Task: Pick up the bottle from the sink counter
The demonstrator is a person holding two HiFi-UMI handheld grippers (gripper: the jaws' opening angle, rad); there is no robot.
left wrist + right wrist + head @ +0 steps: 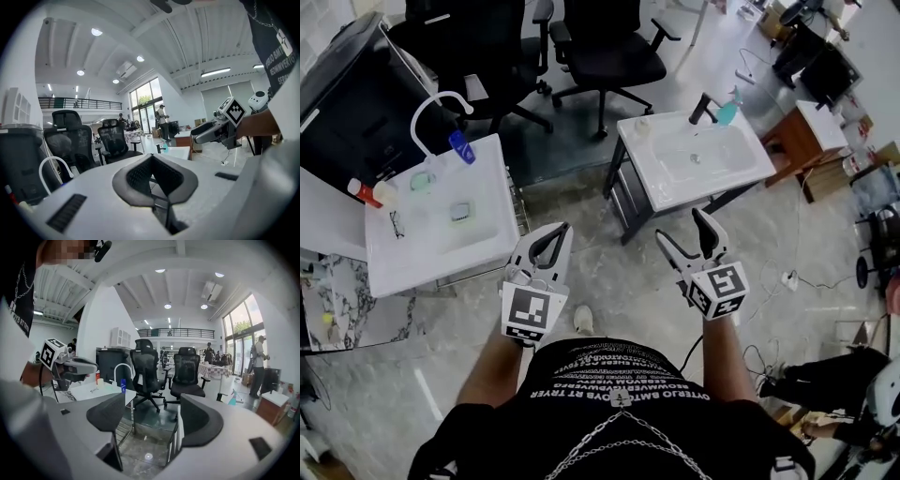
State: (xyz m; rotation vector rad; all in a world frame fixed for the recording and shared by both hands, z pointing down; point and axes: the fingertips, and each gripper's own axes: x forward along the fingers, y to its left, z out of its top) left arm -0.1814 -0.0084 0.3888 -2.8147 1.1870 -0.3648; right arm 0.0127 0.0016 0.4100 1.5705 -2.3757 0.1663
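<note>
A teal bottle stands at the back right corner of the right sink counter, beside a black tap. It shows small in the right gripper view as the teal bottle. A red bottle stands at the left edge of the left sink counter. My left gripper is shut with nothing in it, held in the air over the floor between the two counters. My right gripper is open and empty, just in front of the right counter. Its jaws stand wide apart in the right gripper view.
The left counter carries a white curved tap with a blue tip, cups and glasses. Black office chairs stand behind the counters. A dark cabinet is at the far left. Cables lie on the floor at the right.
</note>
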